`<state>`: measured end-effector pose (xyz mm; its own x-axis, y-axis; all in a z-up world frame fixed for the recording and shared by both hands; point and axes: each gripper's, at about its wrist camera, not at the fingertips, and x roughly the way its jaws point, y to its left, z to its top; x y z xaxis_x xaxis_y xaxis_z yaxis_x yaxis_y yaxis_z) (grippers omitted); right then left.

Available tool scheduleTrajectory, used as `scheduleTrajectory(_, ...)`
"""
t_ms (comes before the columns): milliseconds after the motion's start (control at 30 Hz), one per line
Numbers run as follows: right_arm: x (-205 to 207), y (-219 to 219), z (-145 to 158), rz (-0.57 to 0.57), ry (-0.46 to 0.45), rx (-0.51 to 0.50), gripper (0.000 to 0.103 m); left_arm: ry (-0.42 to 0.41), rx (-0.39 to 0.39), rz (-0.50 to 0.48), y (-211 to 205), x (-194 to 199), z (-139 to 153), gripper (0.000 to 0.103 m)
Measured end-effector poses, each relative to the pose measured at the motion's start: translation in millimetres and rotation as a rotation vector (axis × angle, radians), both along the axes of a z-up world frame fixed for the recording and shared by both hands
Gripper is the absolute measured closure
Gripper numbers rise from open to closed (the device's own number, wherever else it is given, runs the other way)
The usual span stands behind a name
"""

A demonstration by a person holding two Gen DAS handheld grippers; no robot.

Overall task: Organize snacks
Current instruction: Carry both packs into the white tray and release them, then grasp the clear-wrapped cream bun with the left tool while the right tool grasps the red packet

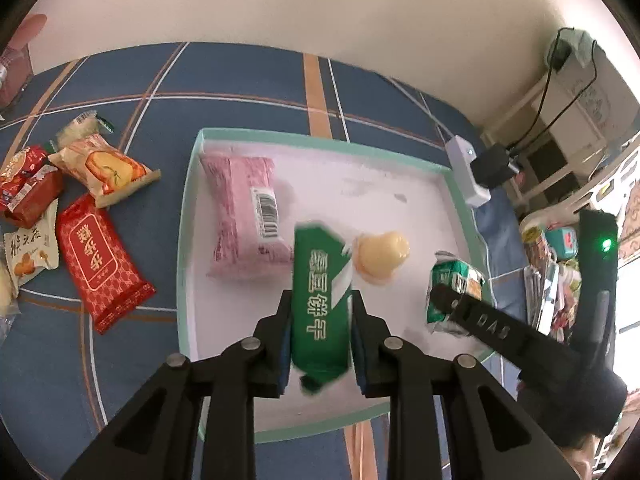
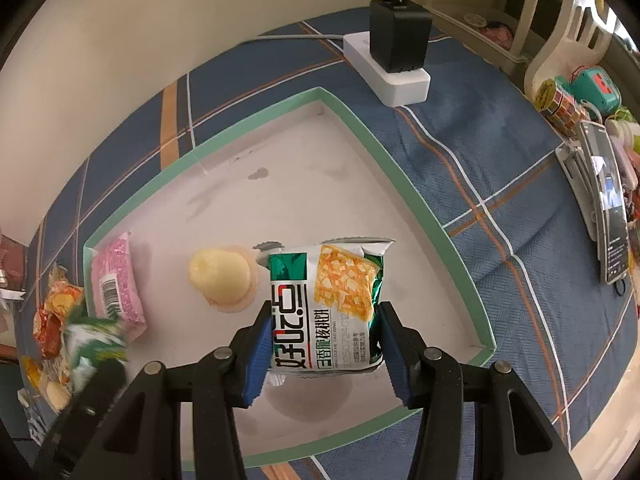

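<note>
My left gripper is shut on a green biscuit packet and holds it above the near part of a white tray with a mint-green rim. In the tray lie a pink packet and a yellow jelly cup. My right gripper is shut on a green-and-white cake packet, its blue pads pressing both sides low over the tray floor. The right wrist view shows the jelly cup just left of that packet and the pink packet at the tray's left wall.
Loose snacks lie on the blue checked cloth left of the tray, among them a red packet and an orange bread packet. A white power strip with a black charger sits beyond the tray. A phone and toys stand at the right.
</note>
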<state>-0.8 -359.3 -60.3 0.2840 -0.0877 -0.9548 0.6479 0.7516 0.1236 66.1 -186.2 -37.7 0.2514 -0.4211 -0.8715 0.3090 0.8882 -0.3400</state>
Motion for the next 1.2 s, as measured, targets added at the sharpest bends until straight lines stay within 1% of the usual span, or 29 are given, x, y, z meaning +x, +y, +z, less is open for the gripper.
scheduleTrajectory(33, 0.6, -3.1, -0.7, 0.000, -0.001, 0.002, 0.048, 0.000, -0.001, 0.002, 0.3, 0.0, 0.1, 0.068)
scheduleTrajectory(67, 0.7, -2.2, 0.0, 0.002, -0.006, 0.005, 0.047, -0.002, -0.001, 0.006, 1.5, 0.7, 0.2, 0.064)
scheduleTrajectory(100, 1.2, -1.3, 1.0, 0.004, -0.011, 0.007, 0.046, -0.007, 0.001, 0.012, 2.1, 0.3, 2.1, 0.058)
scheduleTrajectory(133, 1.8, -0.4, 2.3, 0.006, -0.013, 0.004, 0.041, -0.010, 0.004, 0.016, 2.6, 1.0, 3.3, 0.055)
scheduleTrajectory(167, 1.0, -2.0, 4.3, 0.008, -0.014, 0.002, 0.037, -0.014, 0.008, 0.021, 3.8, 1.2, 3.6, 0.054)
scheduleTrajectory(233, 2.1, 1.2, 7.0, 0.017, -0.016, -0.004, 0.037, -0.019, 0.026, 0.034, 6.9, 3.1, 4.5, 0.050)
scheduleTrajectory(267, 2.5, -1.6, 6.1, 0.020, -0.017, -0.003, 0.034, -0.021, 0.044, 0.043, 8.8, 4.2, 5.1, 0.047)
scheduleTrajectory(300, 3.5, 0.2, 6.5, 0.028, -0.018, -0.002, 0.032, -0.023, 0.072, 0.055, 10.0, 4.9, 5.0, 0.040)
scheduleTrajectory(333, 5.1, -0.2, 6.0, 0.035, -0.018, -0.002, 0.024, -0.024, 0.096, 0.068, 11.9, 5.8, 5.0, 0.033)
scheduleTrajectory(367, 6.0, 2.2, 6.2, 0.045, -0.019, -0.005, 0.016, -0.023, 0.112, 0.086, 15.5, 7.0, 5.1, 0.029)
scheduleTrajectory(400, 7.4, 3.7, 6.6, 0.051, -0.021, -0.008, 0.012, -0.022, 0.126, 0.109, 19.6, 8.4, 4.7, 0.020)
scheduleTrajectory(433, 8.9, 4.3, 7.0, 0.057, -0.023, -0.009, 0.007, -0.021, 0.144, 0.133, 23.4, 9.7, 4.2, 0.014)
scheduleTrajectory(467, 10.6, 6.9, 7.0, 0.064, -0.025, -0.008, 0.003, -0.023, 0.165, 0.157, 28.3, 10.9, 3.8, 0.012)
scheduleTrajectory(533, 12.5, 9.6, 7.0, 0.076, -0.031, -0.007, 0.000, -0.032, 0.214, 0.205, 40.8, 13.2, 3.6, 0.006)
scheduleTrajectory(600, 15.3, 15.0, 7.7, 0.089, -0.031, -0.010, 0.000, -0.039, 0.262, 0.255, 52.8, 16.3, 2.3, 0.001)
scheduleTrajectory(700, 19.2, 24.3, 8.3, 0.113, -0.042, 0.004, 0.000, -0.039, 0.300, 0.319, 71.5, 20.8, 1.1, 0.000)
scheduleTrajectory(800, 22.0, 34.5, 9.0, 0.131, -0.049, 0.016, 0.000, -0.035, 0.324, 0.364, 87.5, 24.7, 1.5, 0.000)
scheduleTrajectory(933, 26.6, 48.5, 10.9, 0.165, -0.068, 0.040, 0.000, -0.017, 0.314, 0.397, 112.2, 27.9, 7.9, 0.000)
scheduleTrajectory(1033, 29.4, 59.1, 13.0, 0.184, -0.083, 0.058, 0.000, -0.030, 0.333, 0.411, 127.9, 32.9, 15.0, 0.000)
scheduleTrajectory(1133, 32.6, 69.3, 15.7, 0.196, -0.094, 0.046, 0.000, -0.049, 0.370, 0.397, 139.6, 35.8, 23.9, 0.000)
scheduleTrajectory(1200, 34.5, 76.8, 18.0, 0.209, -0.100, 0.037, 0.000, -0.058, 0.376, 0.387, 149.9, 38.5, 27.9, 0.000)
